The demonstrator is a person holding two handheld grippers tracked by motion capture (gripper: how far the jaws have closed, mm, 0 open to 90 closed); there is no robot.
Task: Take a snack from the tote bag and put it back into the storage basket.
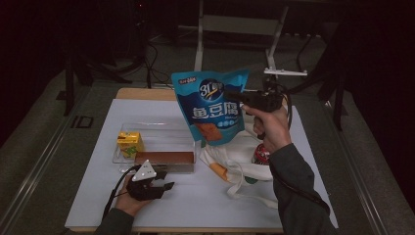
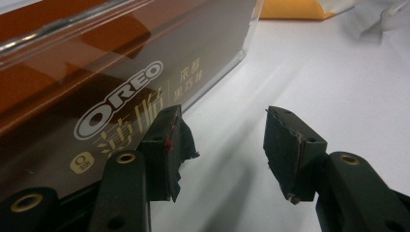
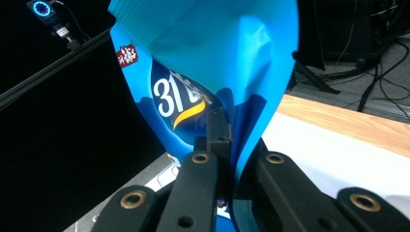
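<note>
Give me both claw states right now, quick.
Left claw: open, nothing between its jaws, resting on the table beside the Oreo box.
Right claw: closed on the blue snack bag, holding it up off the table.

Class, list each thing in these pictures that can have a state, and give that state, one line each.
Blue foil snack pouch: lifted off the table, sealed, pinched.
Right gripper: shut on the pouch.
Left gripper: open, holding nothing.
Clear plastic bin: lidless, holds two items.
Brown Oreo box: lying flat in bin.
Yellow drink carton: upright in bin.
White cloth bag: crumpled on the table.
</note>
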